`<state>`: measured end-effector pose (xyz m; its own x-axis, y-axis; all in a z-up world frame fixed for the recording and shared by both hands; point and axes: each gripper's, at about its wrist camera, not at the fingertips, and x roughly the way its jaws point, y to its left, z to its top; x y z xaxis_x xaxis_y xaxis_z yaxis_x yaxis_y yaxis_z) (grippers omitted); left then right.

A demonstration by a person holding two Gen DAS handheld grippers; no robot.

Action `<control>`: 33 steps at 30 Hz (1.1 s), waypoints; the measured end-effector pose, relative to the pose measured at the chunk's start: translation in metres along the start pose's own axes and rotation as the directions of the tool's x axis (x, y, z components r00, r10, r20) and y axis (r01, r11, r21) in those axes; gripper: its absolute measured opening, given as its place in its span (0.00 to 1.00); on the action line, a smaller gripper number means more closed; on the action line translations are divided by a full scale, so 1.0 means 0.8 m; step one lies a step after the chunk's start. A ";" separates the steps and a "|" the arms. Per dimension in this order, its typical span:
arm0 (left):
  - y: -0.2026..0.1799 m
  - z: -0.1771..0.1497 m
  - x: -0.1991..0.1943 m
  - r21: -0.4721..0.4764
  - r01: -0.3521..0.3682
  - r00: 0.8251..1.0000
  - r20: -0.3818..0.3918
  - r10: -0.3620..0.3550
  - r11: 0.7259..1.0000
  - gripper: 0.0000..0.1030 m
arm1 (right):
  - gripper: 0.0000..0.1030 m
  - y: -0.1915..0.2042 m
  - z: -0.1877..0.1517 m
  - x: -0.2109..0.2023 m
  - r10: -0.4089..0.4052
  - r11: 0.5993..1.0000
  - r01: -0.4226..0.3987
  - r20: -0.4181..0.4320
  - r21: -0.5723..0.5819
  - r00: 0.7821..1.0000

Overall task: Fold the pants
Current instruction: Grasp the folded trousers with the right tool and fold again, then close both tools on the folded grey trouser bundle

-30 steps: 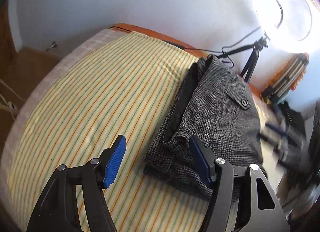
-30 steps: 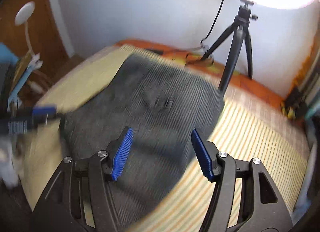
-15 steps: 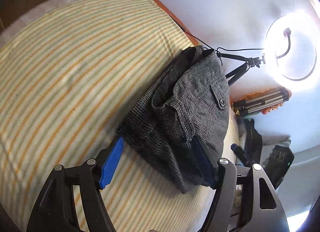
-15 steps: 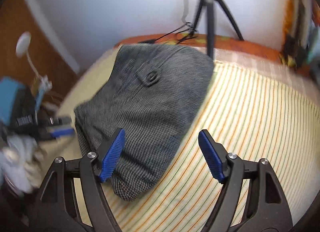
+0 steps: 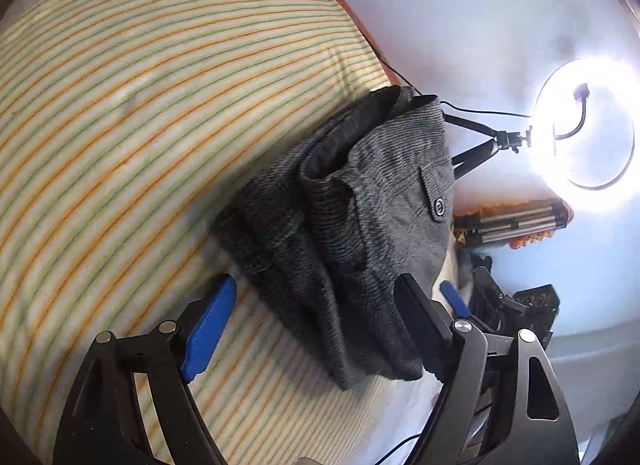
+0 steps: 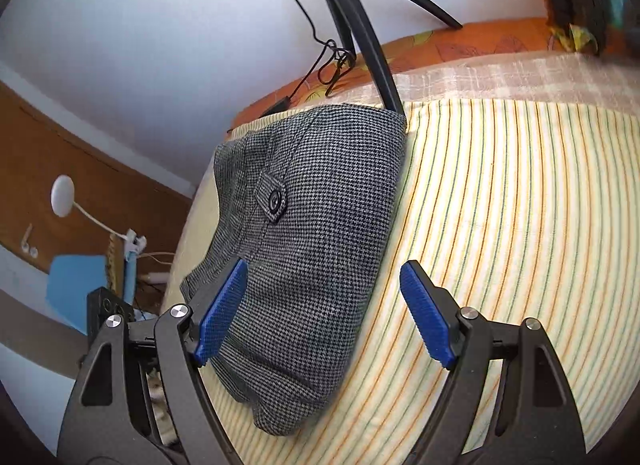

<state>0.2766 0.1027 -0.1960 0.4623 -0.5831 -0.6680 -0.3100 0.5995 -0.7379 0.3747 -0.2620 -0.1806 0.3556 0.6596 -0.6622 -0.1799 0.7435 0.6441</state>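
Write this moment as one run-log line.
pants: folded on striped sheet | left tool: open, empty, opening | right tool: open, empty, opening

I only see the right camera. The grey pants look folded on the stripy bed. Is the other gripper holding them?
Observer: No. The left gripper is open. Its fingers have just been opening, and the near end of the pants lies between them, unpinched.
Operator: Is the pants' other side neat?
Observer: Not quite. The waistband gapes there, showing dark lining.
Operator: What's the bright glow up top?
Observer: A round ring light on the tripod.
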 end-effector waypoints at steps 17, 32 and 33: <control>-0.004 -0.006 0.008 -0.006 -0.001 0.999 0.051 0.001 1.000 0.80 | 0.79 -0.023 0.024 0.034 0.064 0.993 -0.061 -0.025 0.098 0.998; -0.036 0.006 0.024 0.037 0.030 0.993 0.114 -0.035 0.999 0.81 | 0.79 -0.023 0.065 0.061 0.064 0.993 -0.064 0.007 0.095 0.998; -0.046 0.004 0.023 0.083 0.022 0.992 0.121 -0.032 0.996 0.81 | 0.79 -0.025 0.070 0.066 0.063 0.993 -0.063 0.005 0.098 0.998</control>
<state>0.2993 0.0718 -0.1812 0.5686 -0.5314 -0.6280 -0.2301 0.6301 -0.7416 0.4481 -0.2482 -0.2067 0.3478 0.7046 -0.6185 -0.1112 0.6860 0.7191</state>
